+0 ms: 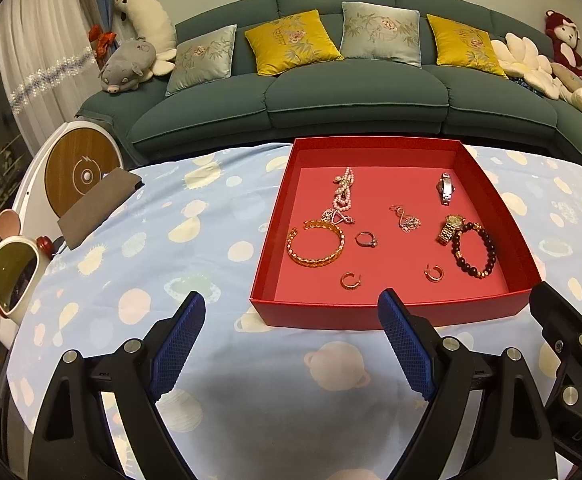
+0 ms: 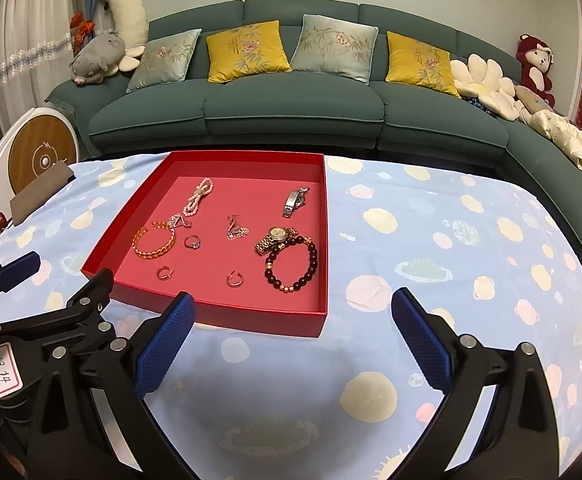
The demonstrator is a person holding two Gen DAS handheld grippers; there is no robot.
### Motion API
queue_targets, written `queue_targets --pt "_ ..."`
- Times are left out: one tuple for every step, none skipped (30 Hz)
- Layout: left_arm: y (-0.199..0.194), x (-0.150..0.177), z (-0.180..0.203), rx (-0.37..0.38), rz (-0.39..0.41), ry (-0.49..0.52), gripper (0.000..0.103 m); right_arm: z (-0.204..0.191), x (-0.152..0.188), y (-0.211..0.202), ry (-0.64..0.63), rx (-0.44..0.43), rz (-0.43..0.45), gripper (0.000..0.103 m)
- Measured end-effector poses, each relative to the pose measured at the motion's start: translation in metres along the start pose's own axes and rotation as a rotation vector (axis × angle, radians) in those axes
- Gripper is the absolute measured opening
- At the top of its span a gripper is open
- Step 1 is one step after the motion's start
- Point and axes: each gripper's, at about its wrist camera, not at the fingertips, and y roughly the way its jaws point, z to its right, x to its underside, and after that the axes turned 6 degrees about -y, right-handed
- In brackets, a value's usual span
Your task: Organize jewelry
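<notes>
Red box (image 1: 387, 314): sits on the planet-print cloth (image 1: 171, 240), at 12 to 1 o'clock from the left gripper (image 1: 291, 344) and at 11 o'clock from the right gripper (image 2: 291, 344).
Jewelry: all of it lies inside the box, pieces mostly apart; the gold watch (image 2: 275, 239) touches the dark bead bracelet (image 2: 293, 266).
Nearest pieces: two small hoop earrings, one (image 1: 348, 280) at 12 o'clock from the left gripper, the other (image 2: 235, 279) at 11 o'clock from the right gripper.
Long axes: the pearl strand (image 1: 344, 194) and the silver watch (image 1: 445, 189) run away from the cameras, roughly 6 to 12.
Nearer hand: by my judgement the left, which faces the box more squarely.
Left jaws: spread wide, holding nothing, short of the box's near wall.
Right jaws: spread wide, holding nothing, over bare cloth beside the box's near right corner.
</notes>
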Motion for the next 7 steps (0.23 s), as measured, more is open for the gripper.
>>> queue_targets --pt "0.0002 0.0 0.0002 0.002 0.0 -0.002 0.086 0.0004 0.0001 0.0001 0.001 -0.001 0.0 0.096" --pt "0.0004 0.0 0.0004 0.005 0.001 -0.002 0.086 0.0004 0.0002 0.0001 0.001 -0.001 -0.001 0.096" --pt "0.0008 -0.0001 0.0004 0.009 0.0 -0.001 0.086 0.0003 0.0004 0.0001 0.001 0.0 -0.001 0.096" --pt "0.0013 -0.0001 0.0004 0.012 0.0 0.0 0.086 0.0001 0.0005 0.0 0.0 0.001 -0.001 0.096" --pt "0.0014 0.0001 0.0005 0.015 0.001 -0.001 0.086 0.0004 0.0003 -0.0001 0.0 0.002 0.0 0.096" --pt "0.0015 0.0005 0.0004 0.018 0.001 -0.004 0.086 0.0008 0.0006 -0.0001 0.001 0.002 0.0 0.096" --pt "0.0017 0.0011 0.0002 0.02 -0.002 -0.007 0.086 0.001 0.0012 -0.0003 0.001 0.0 -0.001 0.096"
